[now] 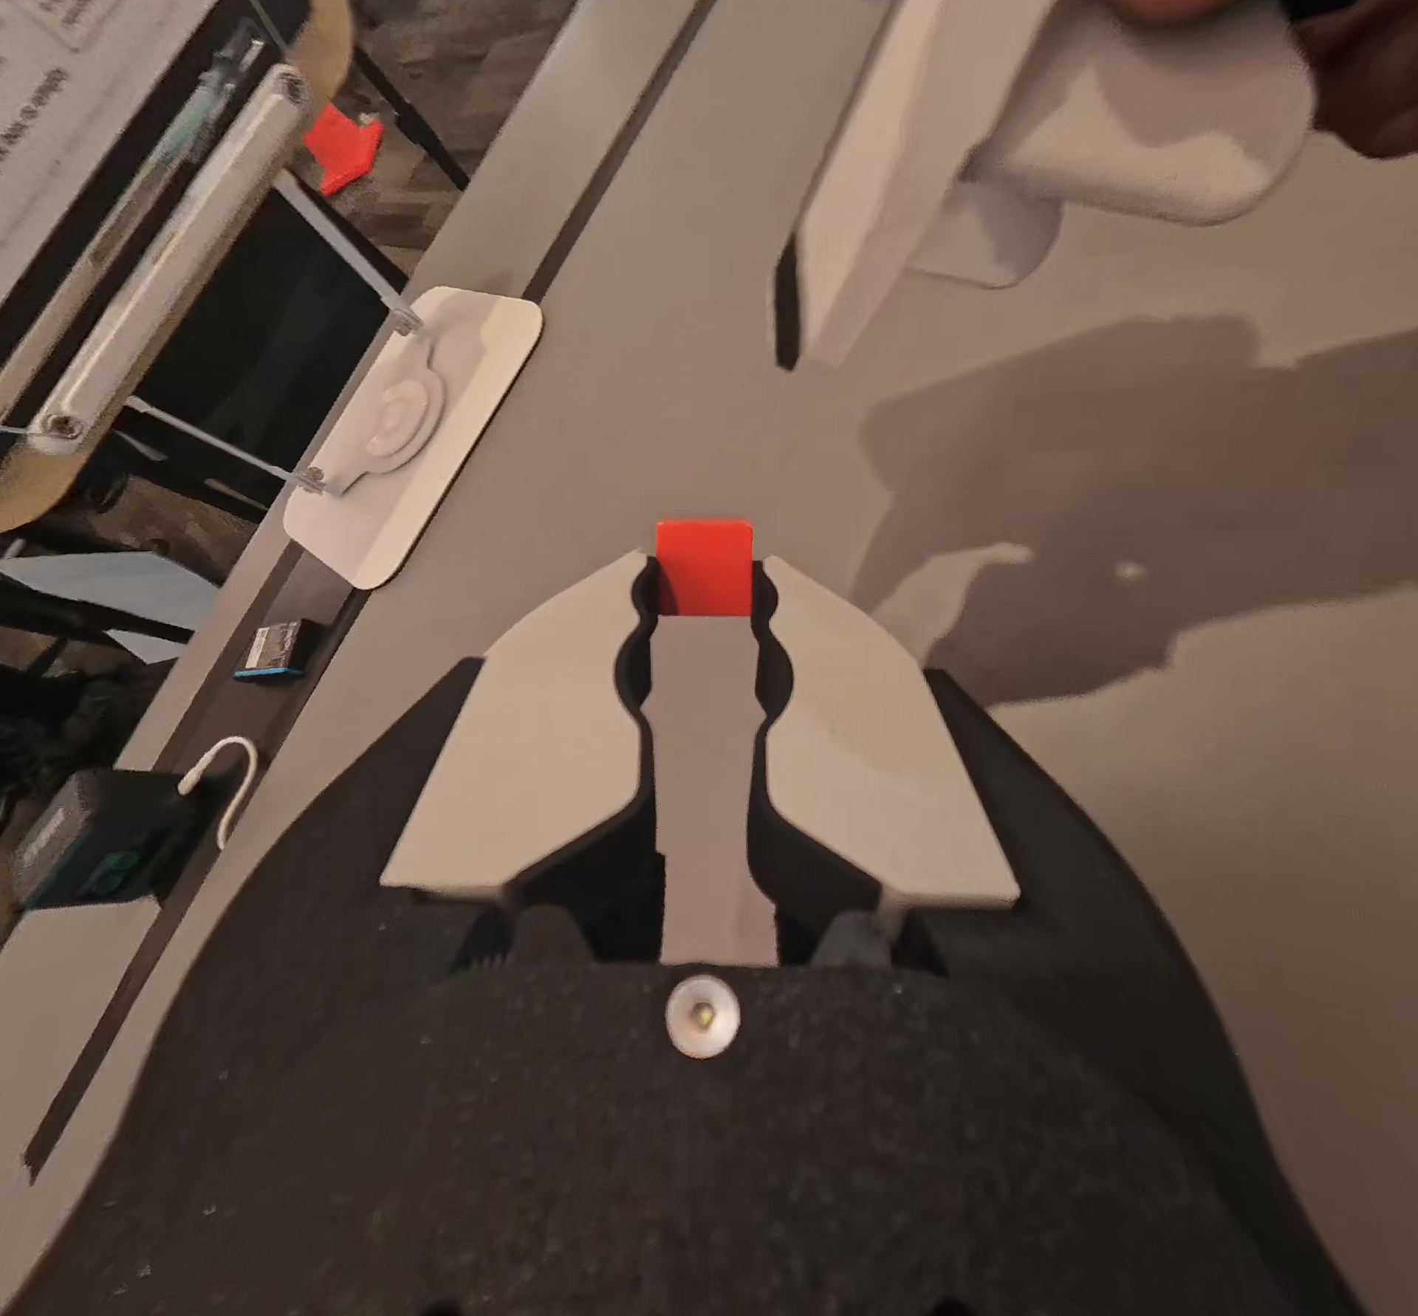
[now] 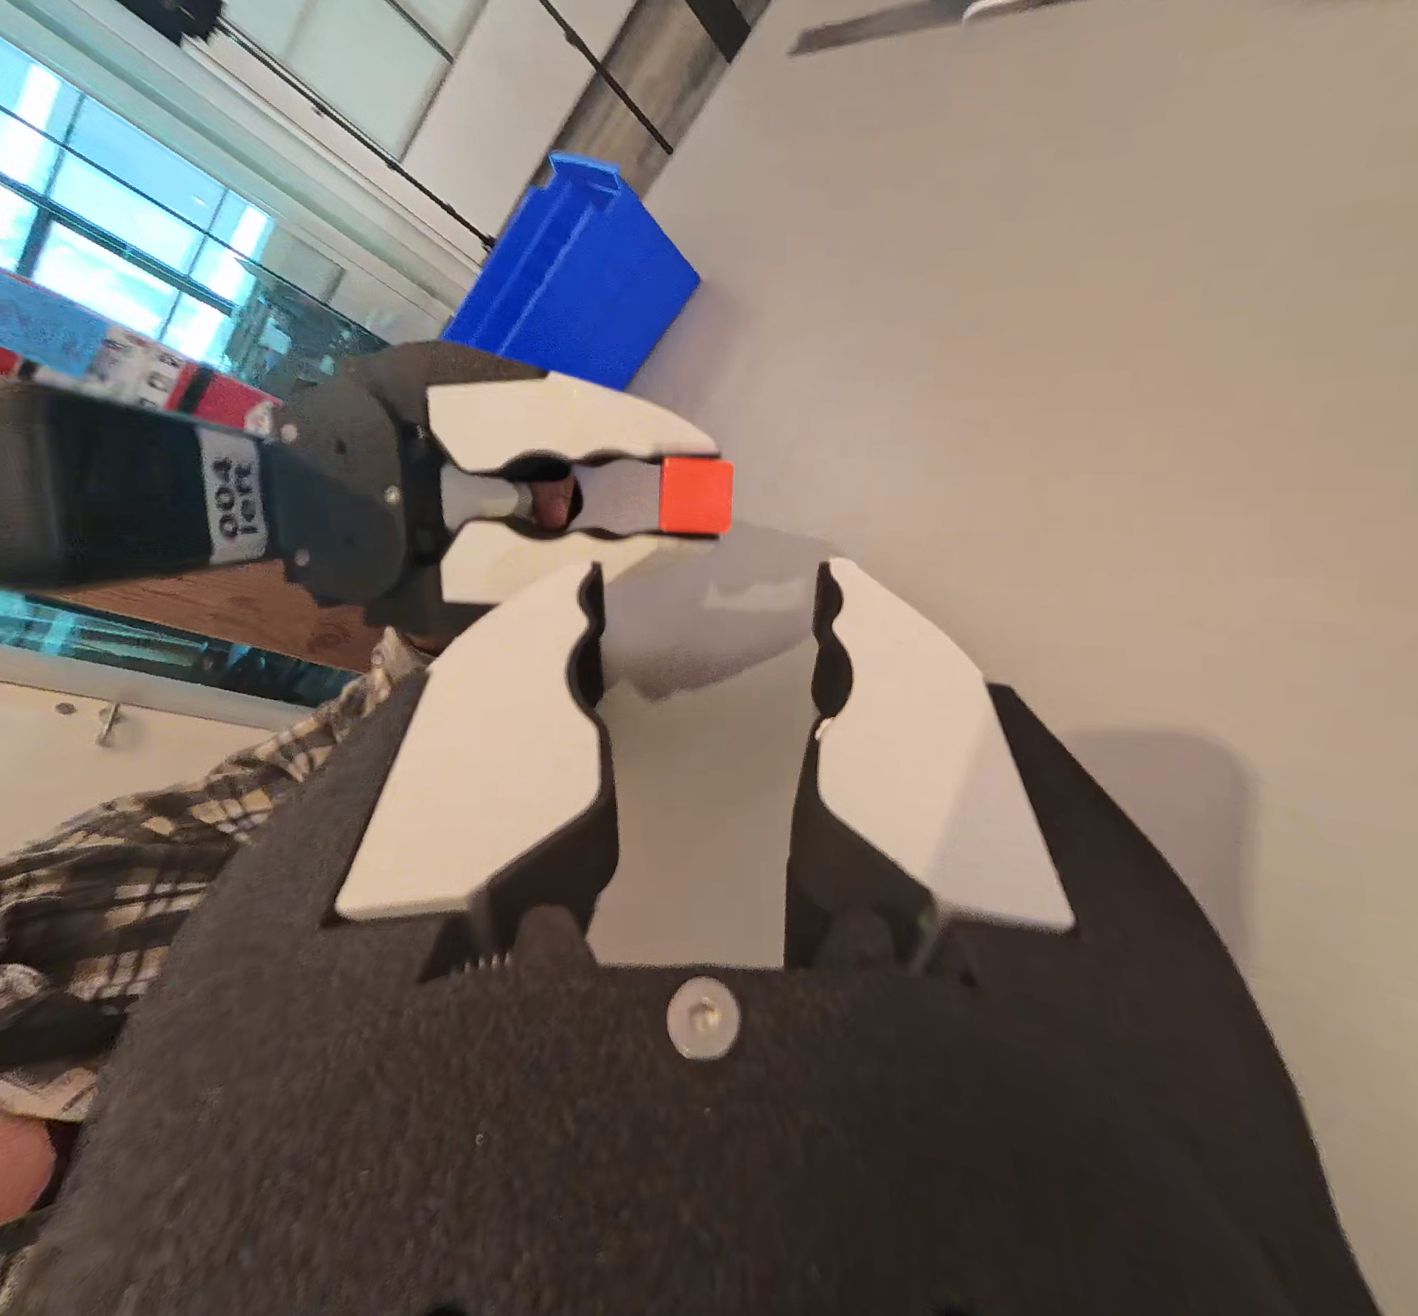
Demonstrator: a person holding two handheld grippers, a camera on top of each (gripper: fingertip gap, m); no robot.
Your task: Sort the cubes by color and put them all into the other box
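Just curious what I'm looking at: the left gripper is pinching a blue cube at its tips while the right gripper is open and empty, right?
Almost. The cube is red, not blue; both wrist views show it. The only blue thing is the box on the table. The rest holds: the left gripper pinches the cube at its tips, and the right gripper is open and empty.

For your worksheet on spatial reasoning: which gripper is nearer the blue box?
Left. The left gripper, shut on the red cube, sits just beside the blue box; the right gripper is open, farther back.
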